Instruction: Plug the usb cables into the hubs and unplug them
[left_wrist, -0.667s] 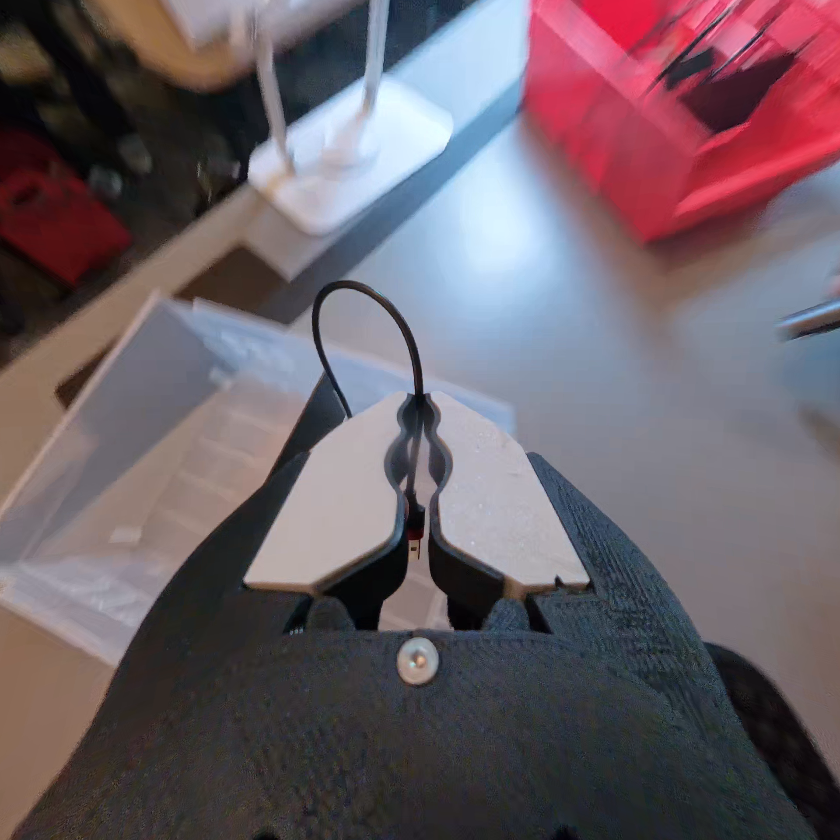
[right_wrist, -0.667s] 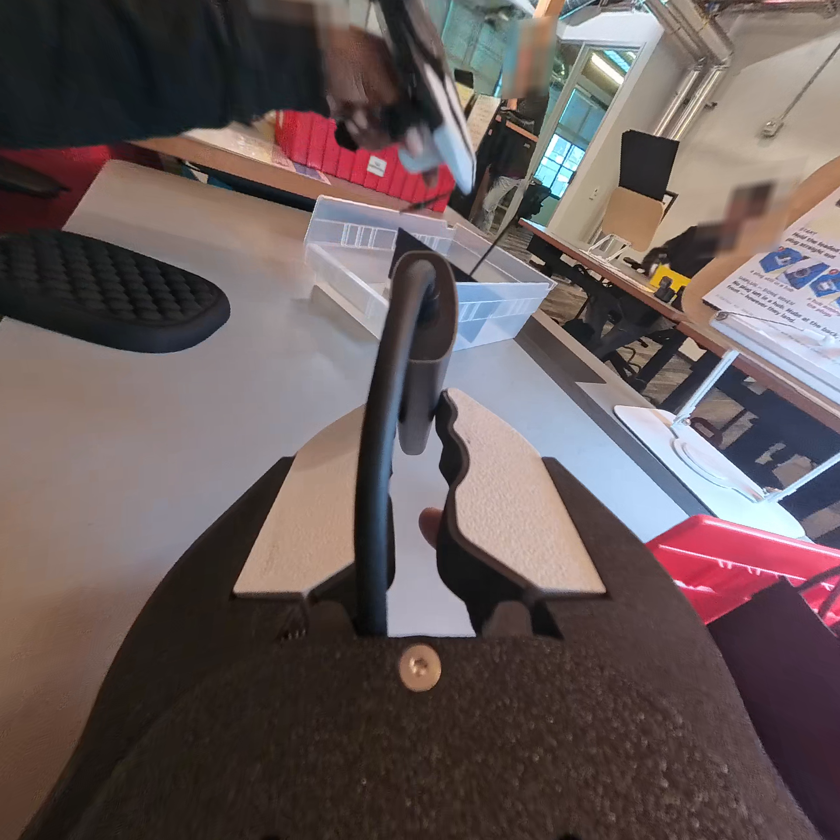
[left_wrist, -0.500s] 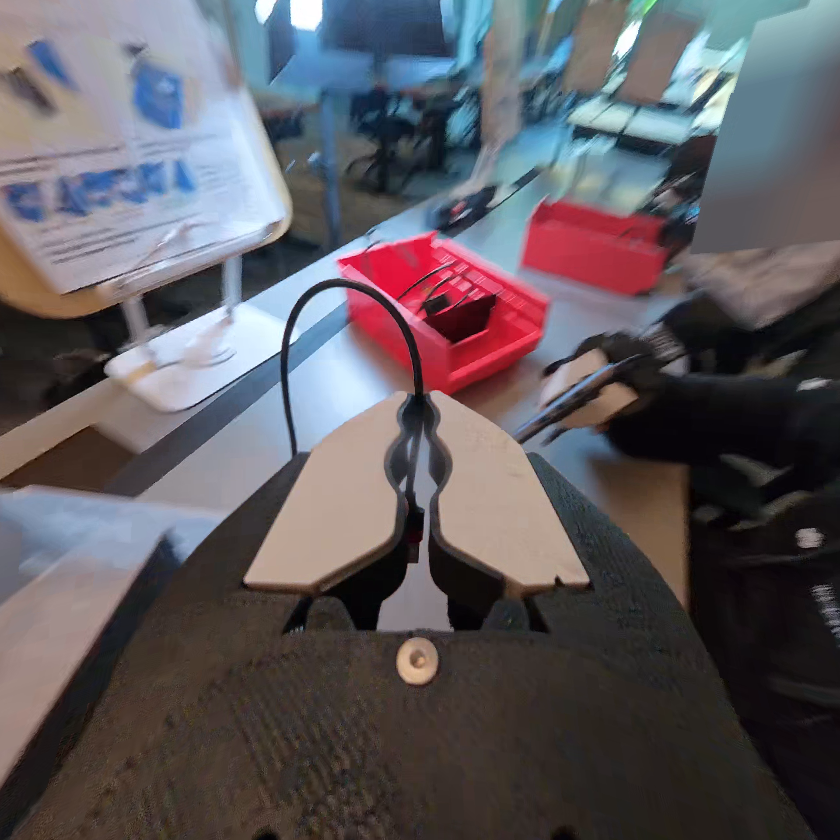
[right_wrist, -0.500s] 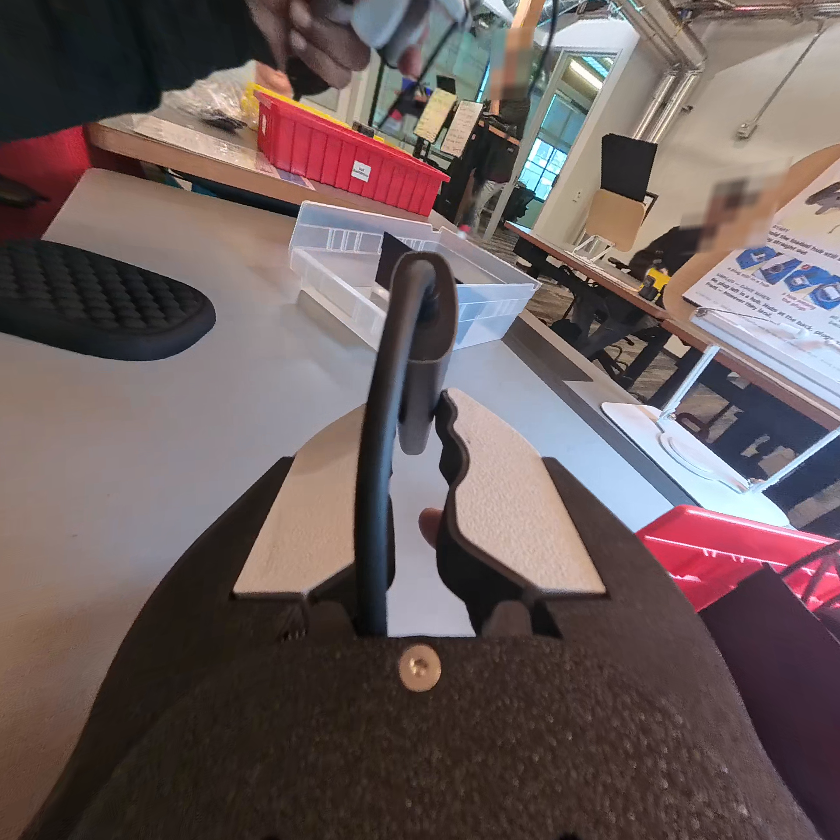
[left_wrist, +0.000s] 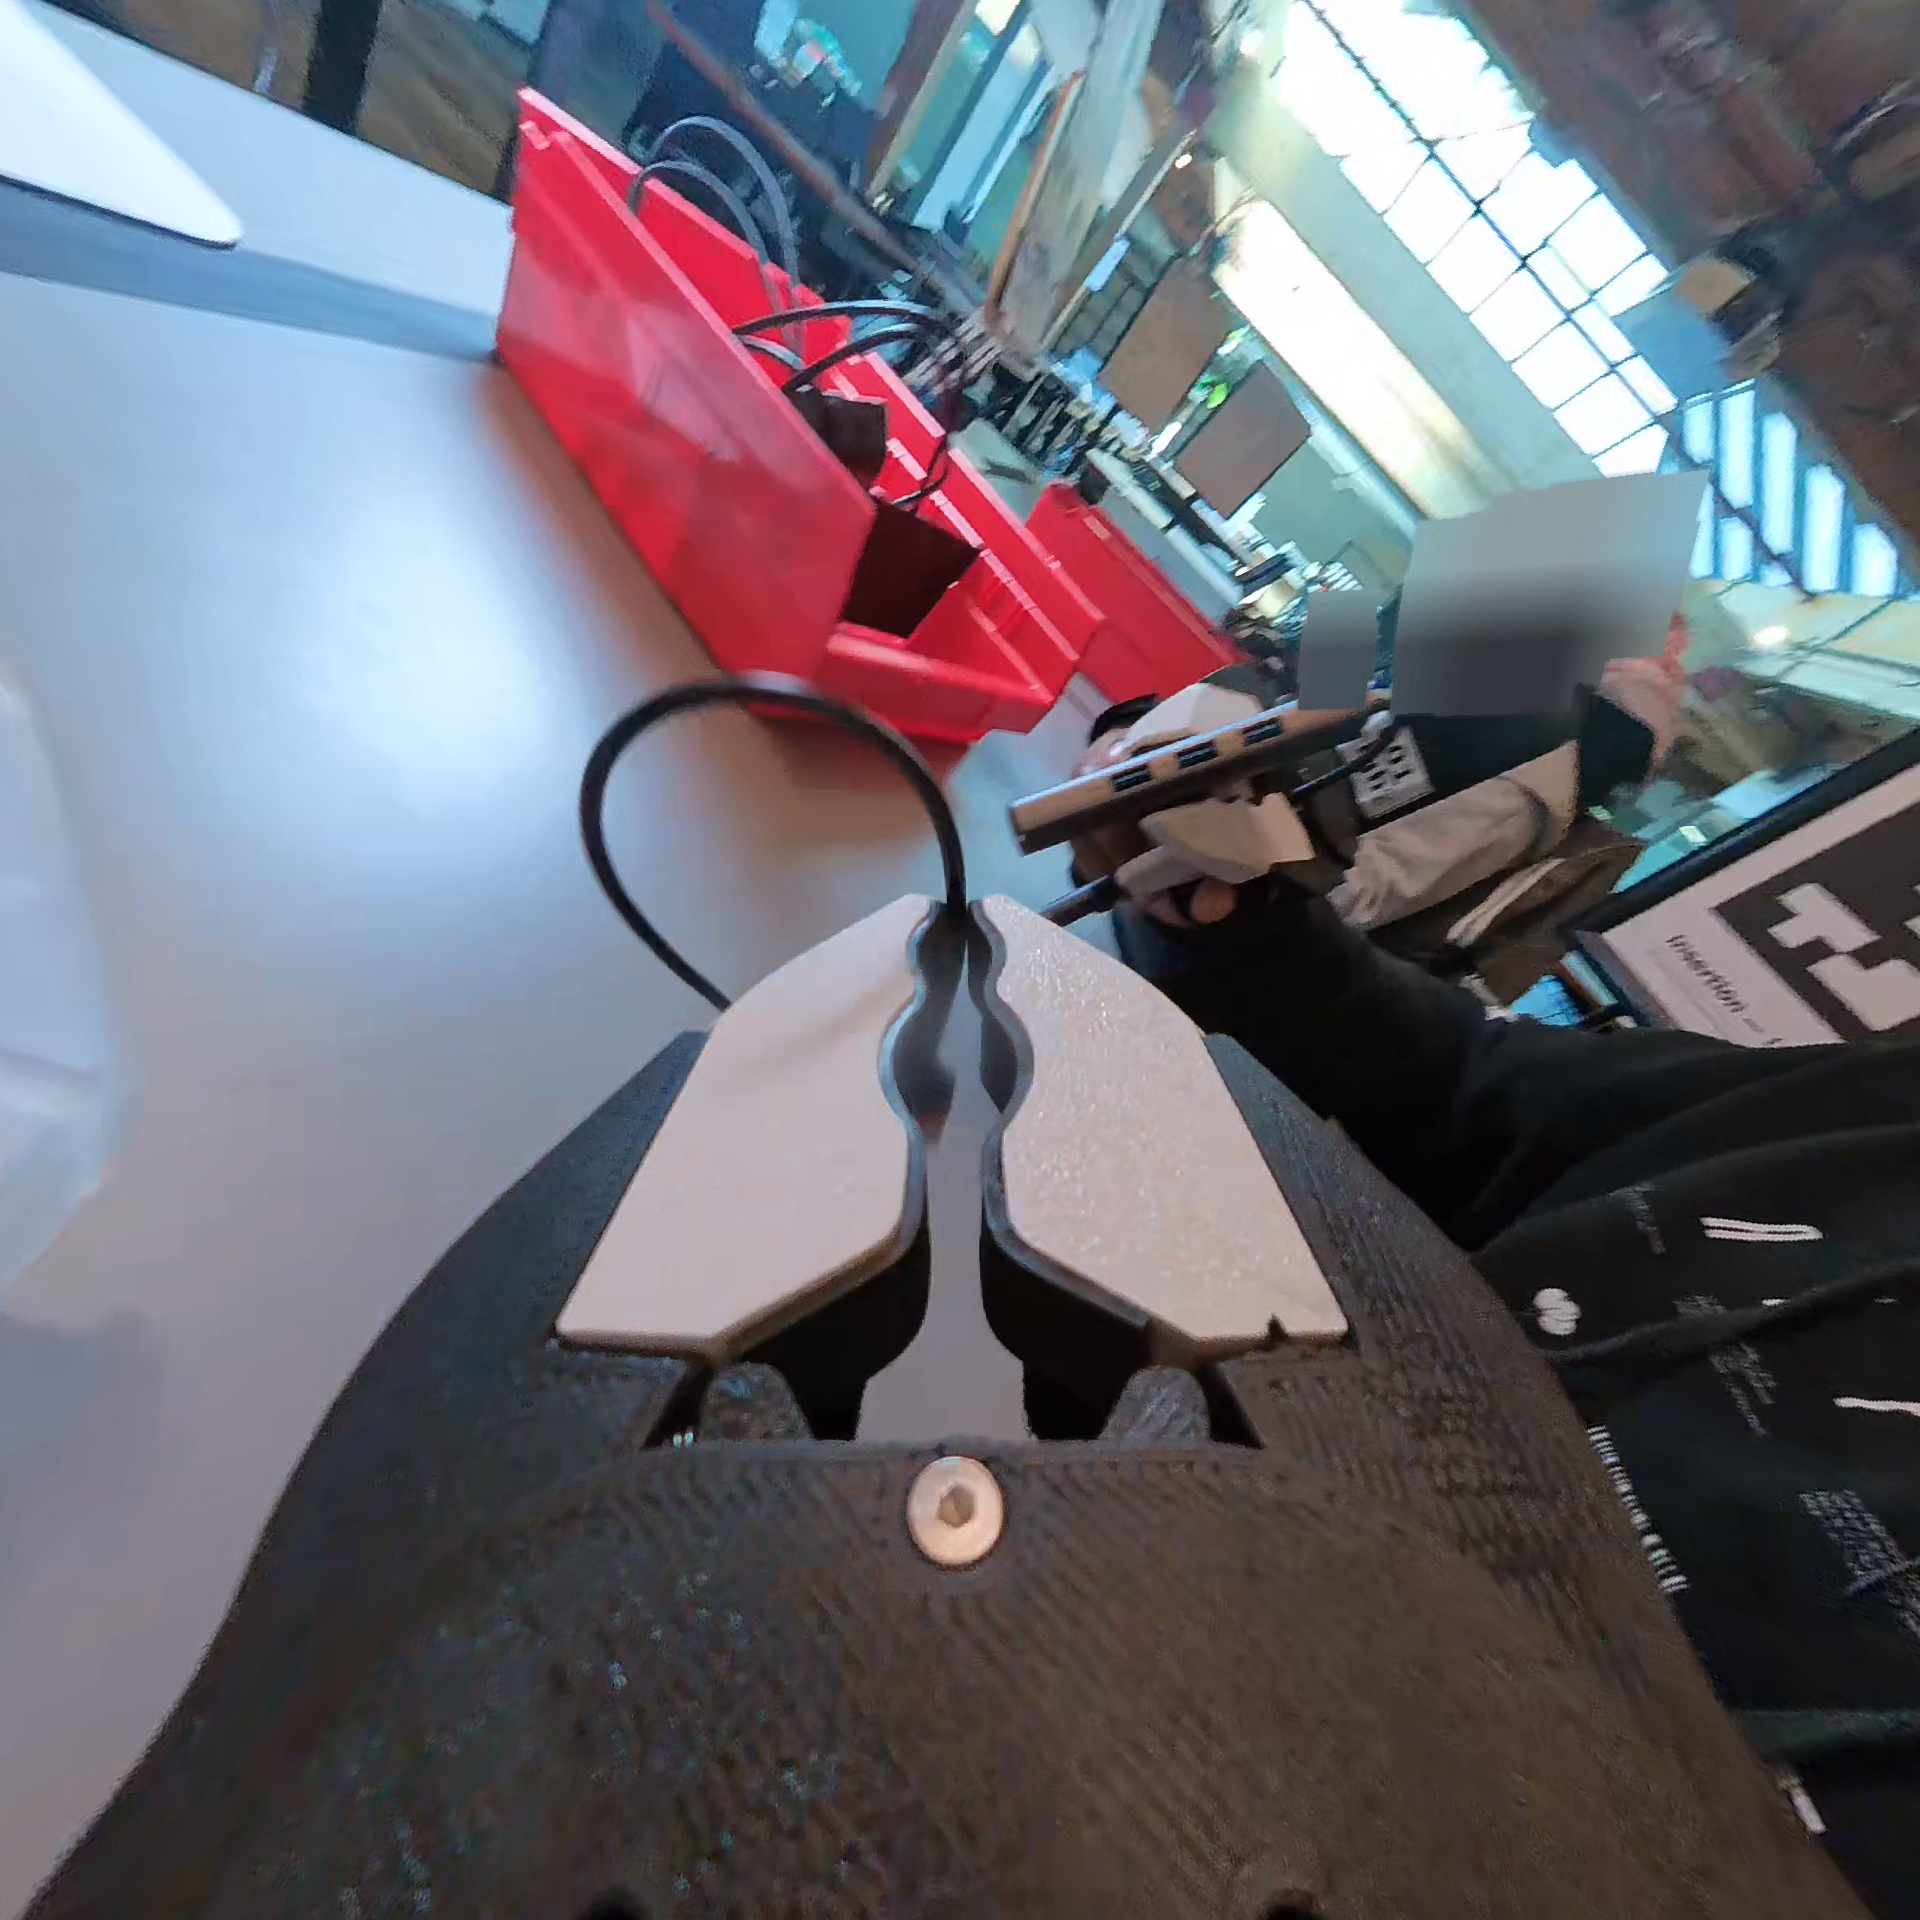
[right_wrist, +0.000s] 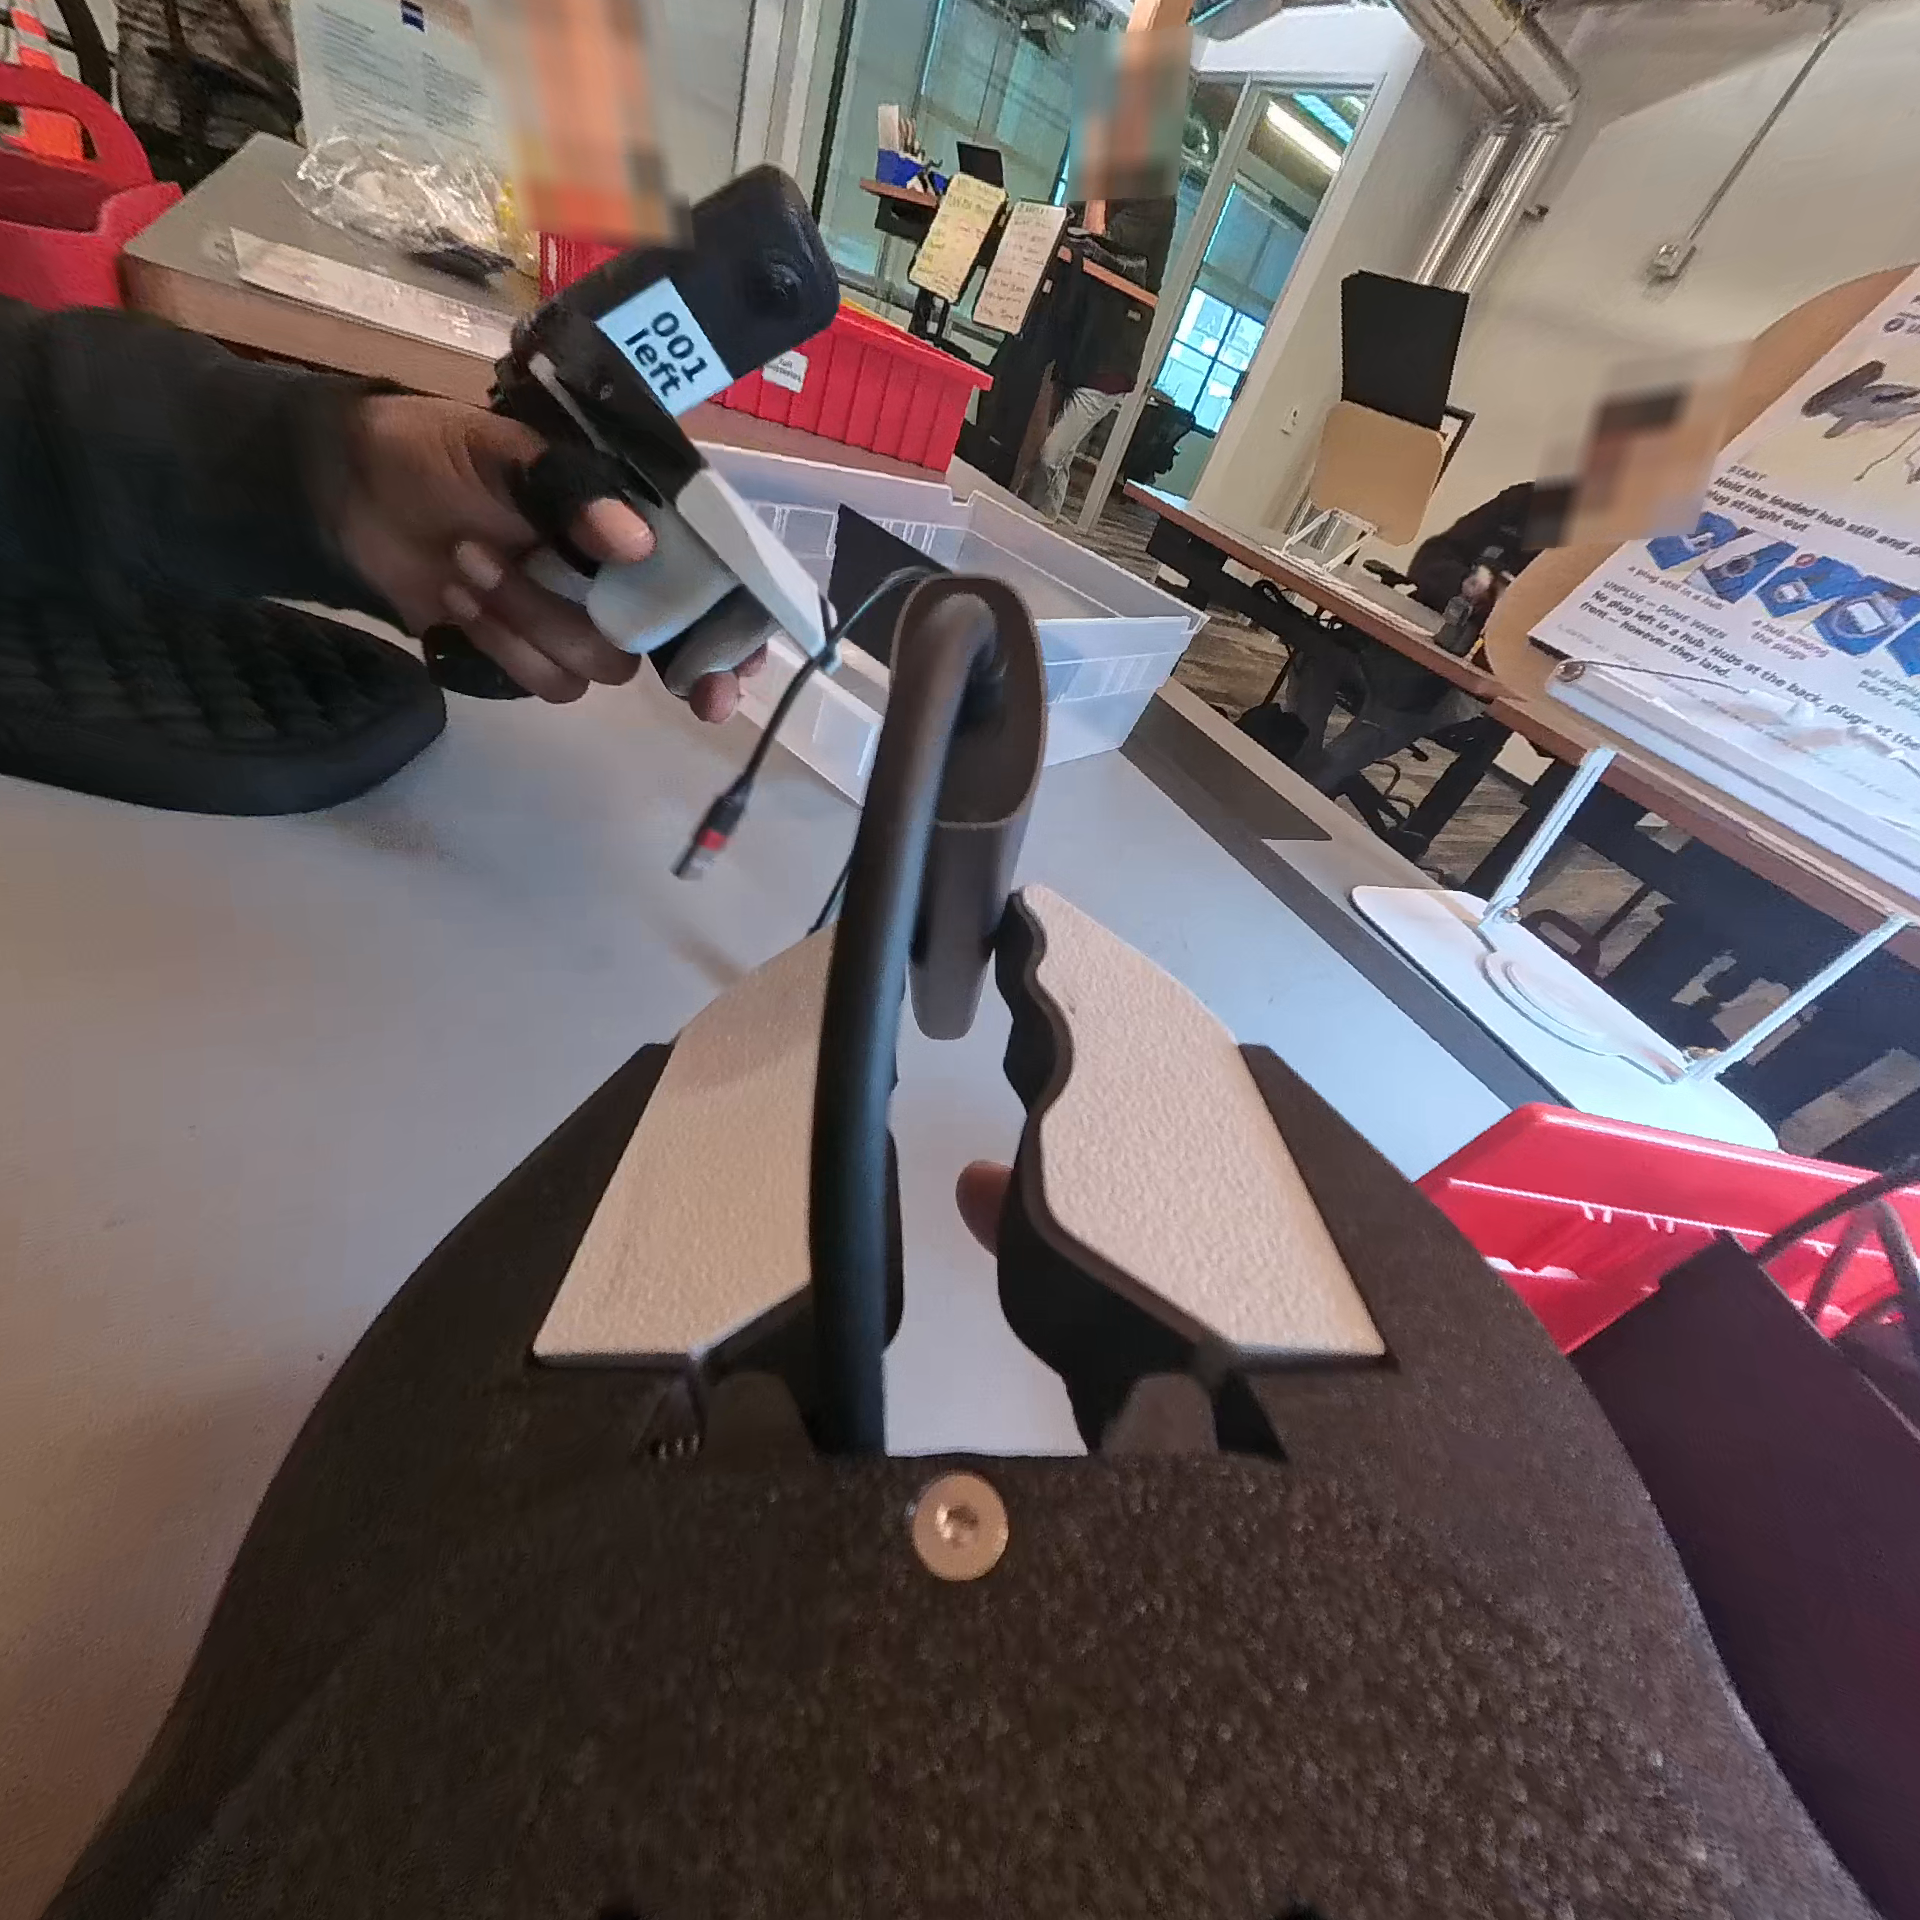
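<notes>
The left hand-held gripper (left_wrist: 951, 914) is pressed together on a thin black usb cable (left_wrist: 727, 707), which loops toward 10 o'clock above the grey surface (left_wrist: 260, 727). At 2 o'clock, the right hand-held gripper (right_wrist: 961, 935) pinches a grey hub (left_wrist: 1174, 774) with its 3 ports showing, red bins (left_wrist: 675, 416) lying behind.

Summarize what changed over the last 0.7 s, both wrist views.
The left gripper swung round from above the clear bin to face the hub in the right gripper, and came down lower in the right wrist view, the thin USB cable's plug now dangling over the table. Nothing was taken hold of or let go. Unchanged: left shut on the cable, right shut on the hub.
</notes>
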